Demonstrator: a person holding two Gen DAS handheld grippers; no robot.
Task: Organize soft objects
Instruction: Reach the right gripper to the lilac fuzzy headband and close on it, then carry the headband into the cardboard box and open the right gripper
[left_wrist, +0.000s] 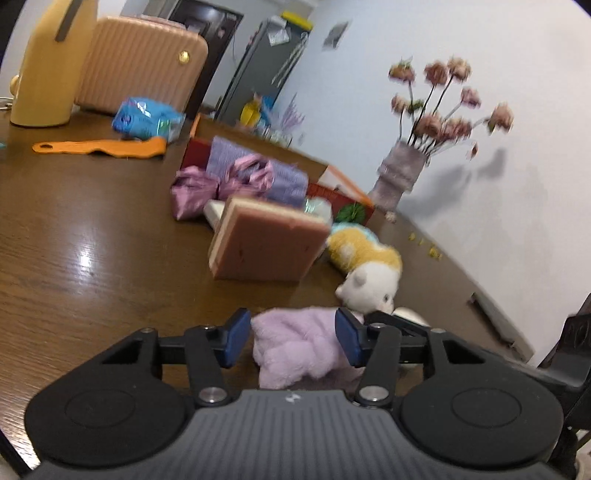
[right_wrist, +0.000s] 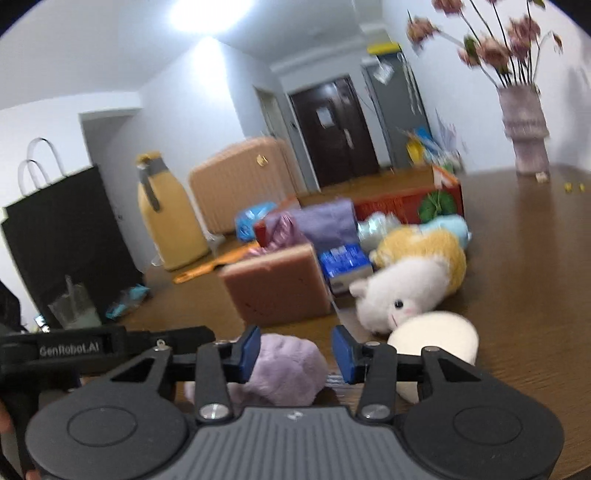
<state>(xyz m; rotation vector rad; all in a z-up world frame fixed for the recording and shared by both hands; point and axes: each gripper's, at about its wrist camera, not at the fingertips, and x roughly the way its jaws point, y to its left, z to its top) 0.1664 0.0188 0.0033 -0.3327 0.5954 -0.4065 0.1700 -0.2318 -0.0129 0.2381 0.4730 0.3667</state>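
On the brown tabletop (left_wrist: 74, 229), a lilac plush cloth (left_wrist: 295, 339) lies at the near edge between both tools. The left tool (left_wrist: 291, 338) stands part open, its right pad touching the cloth; the right tool (right_wrist: 295, 349) stands part open, its left pad against it. A white-and-yellow plush toy (right_wrist: 410, 288) lies just beyond.

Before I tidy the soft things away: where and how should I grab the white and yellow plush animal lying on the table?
Grip the plush animal across its yellow back, coming from above. It lies on its side, head toward the camera, so the rounded body bulges upward and is clear on top; the white round pad crowds the head end.
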